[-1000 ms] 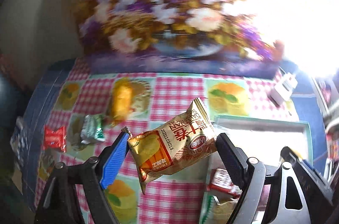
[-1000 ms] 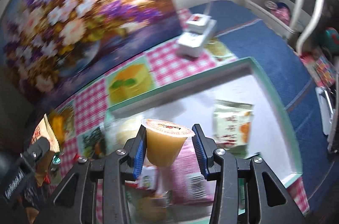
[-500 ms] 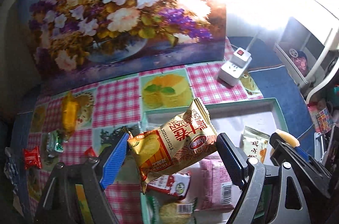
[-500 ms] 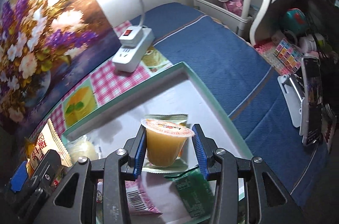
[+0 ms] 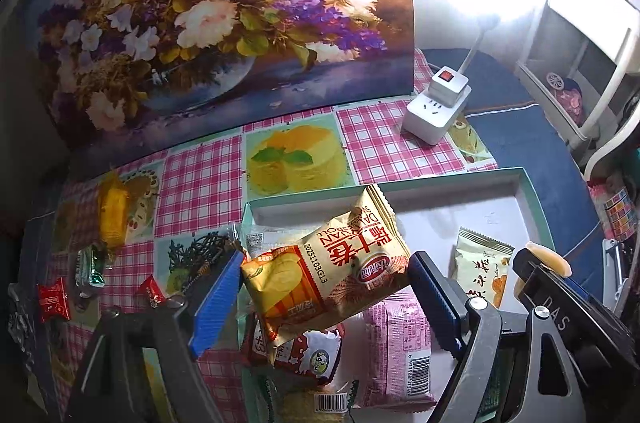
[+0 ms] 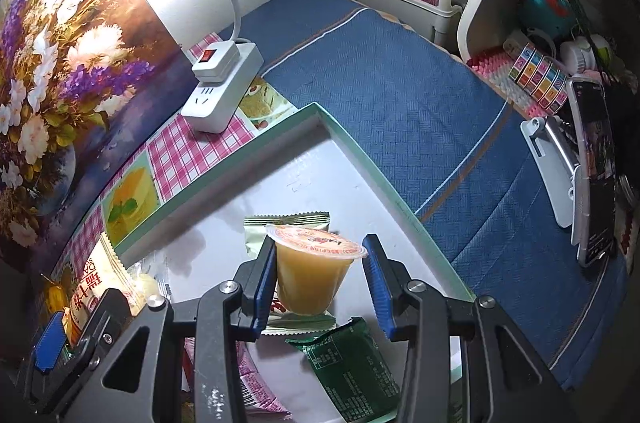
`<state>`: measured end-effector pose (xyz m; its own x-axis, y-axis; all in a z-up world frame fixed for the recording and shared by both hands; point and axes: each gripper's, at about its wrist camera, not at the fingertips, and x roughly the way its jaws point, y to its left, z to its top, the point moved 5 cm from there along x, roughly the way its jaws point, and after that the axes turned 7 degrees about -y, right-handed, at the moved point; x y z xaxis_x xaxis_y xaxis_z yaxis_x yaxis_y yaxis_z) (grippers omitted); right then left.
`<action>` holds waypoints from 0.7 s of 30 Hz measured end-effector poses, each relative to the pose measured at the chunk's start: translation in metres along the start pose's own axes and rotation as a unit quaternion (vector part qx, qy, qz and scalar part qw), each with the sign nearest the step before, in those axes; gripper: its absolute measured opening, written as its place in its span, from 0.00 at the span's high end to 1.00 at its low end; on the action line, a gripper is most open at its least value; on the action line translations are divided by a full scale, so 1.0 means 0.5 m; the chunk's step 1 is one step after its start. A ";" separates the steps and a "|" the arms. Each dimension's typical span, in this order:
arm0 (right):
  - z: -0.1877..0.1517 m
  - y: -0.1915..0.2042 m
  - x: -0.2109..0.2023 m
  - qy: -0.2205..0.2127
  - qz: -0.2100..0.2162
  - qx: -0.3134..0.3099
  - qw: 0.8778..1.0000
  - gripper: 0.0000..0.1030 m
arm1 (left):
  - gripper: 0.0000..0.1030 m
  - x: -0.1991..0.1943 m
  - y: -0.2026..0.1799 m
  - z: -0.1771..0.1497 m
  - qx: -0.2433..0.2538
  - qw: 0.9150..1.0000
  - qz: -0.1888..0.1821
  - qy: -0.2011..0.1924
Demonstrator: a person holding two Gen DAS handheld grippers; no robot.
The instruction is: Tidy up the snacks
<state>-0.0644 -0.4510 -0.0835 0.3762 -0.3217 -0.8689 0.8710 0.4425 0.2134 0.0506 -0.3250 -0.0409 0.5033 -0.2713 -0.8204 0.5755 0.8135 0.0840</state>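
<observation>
Left gripper (image 5: 324, 297) clenched on a gold roll pack (image 5: 326, 273), blue pads pressing its two short ends; pack hangs tilted over the near-left part of the tray (image 5: 532, 191). Light, air-puffed, foil-slick by the look of it — likely to crumple or squirt out if squeezed harder. The grip across the ends looks sound; the crimped seams would be the safer hold.

Right gripper (image 6: 320, 281) clenched on a jelly cup (image 6: 314, 273), pads on the tapered wall just under the rim, cup upright above a pale sachet (image 6: 288, 223) lying in the tray. Probably denser than the pack, with a thin springy wall and a film lid — taper could let it slide down; the rim lip acts as a stop.

Below and just ahead of the right pads: green pack (image 6: 352, 371). Under the left: pink pack (image 5: 398, 347), red pack (image 5: 308, 353). Loose sweets well left of the left gripper, on the cloth (image 5: 200, 191).
</observation>
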 end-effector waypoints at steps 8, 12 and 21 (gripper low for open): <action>-0.003 0.002 0.007 0.004 0.003 0.001 1.000 0.57 | 0.17 0.013 0.003 -0.001 -0.007 1.000 -0.003 0.002; -0.004 0.003 0.010 0.005 0.004 0.000 1.000 0.57 | 0.17 0.013 0.003 -0.001 -0.008 1.000 -0.008 0.003; -0.002 0.005 0.009 0.006 0.006 0.001 1.000 0.57 | 0.16 0.013 0.004 0.000 -0.017 1.000 -0.014 0.006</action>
<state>-0.0607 -0.4502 -0.0872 0.3838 -0.3067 -0.8710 0.8669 0.4445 0.2255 0.0552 -0.3251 -0.0459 0.4791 -0.2877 -0.8293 0.5672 0.8225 0.0423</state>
